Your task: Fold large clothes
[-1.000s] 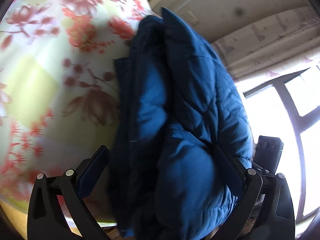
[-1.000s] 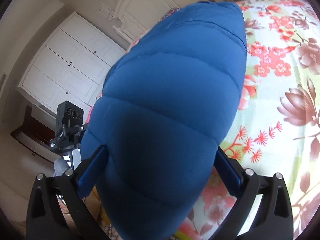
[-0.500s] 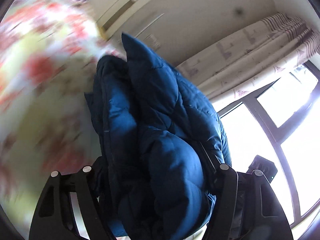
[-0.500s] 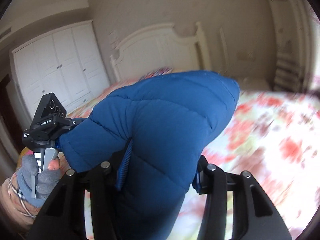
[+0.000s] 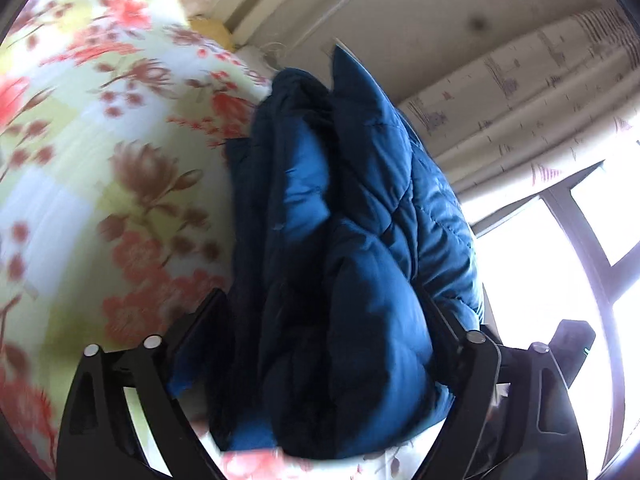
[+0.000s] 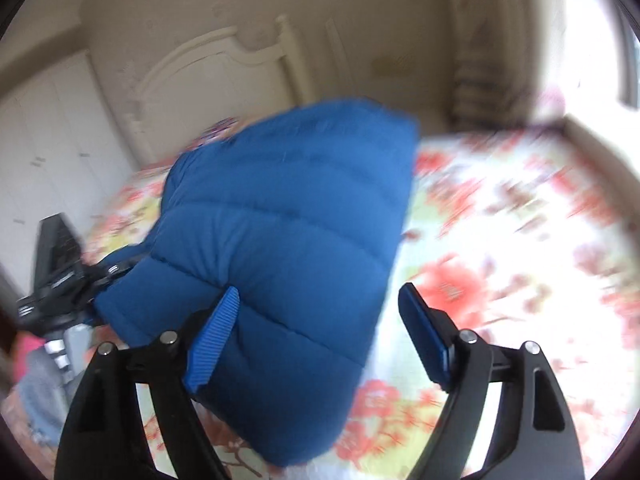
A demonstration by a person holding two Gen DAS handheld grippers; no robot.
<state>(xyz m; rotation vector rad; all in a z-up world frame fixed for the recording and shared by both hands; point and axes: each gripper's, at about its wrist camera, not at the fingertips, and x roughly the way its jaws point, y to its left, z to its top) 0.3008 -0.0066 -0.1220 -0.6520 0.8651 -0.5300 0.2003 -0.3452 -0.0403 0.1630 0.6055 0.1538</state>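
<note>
A folded blue quilted puffer jacket [image 5: 352,248] fills the space between my left gripper's [image 5: 324,312] fingers, over the floral bedspread [image 5: 100,184]. The jaws stand wide, packed with fabric on both sides. In the right wrist view the jacket [image 6: 288,264] lies bunched on the bed. My right gripper [image 6: 320,300] is open; its left pad touches the jacket and its right pad [image 6: 424,332] stands clear of it. The left gripper's body [image 6: 60,276] shows at the jacket's far left.
The floral bed [image 6: 520,248] stretches to the right. A cream headboard [image 6: 224,76] and white wardrobe doors [image 6: 44,136] stand behind. Curtains [image 5: 532,92] and a bright window [image 5: 560,280] are on the right in the left wrist view.
My right gripper opened and let go of the jacket, which dropped onto the bed. My left gripper's jaws spread wider while staying around the fabric. Both cameras swung quickly.
</note>
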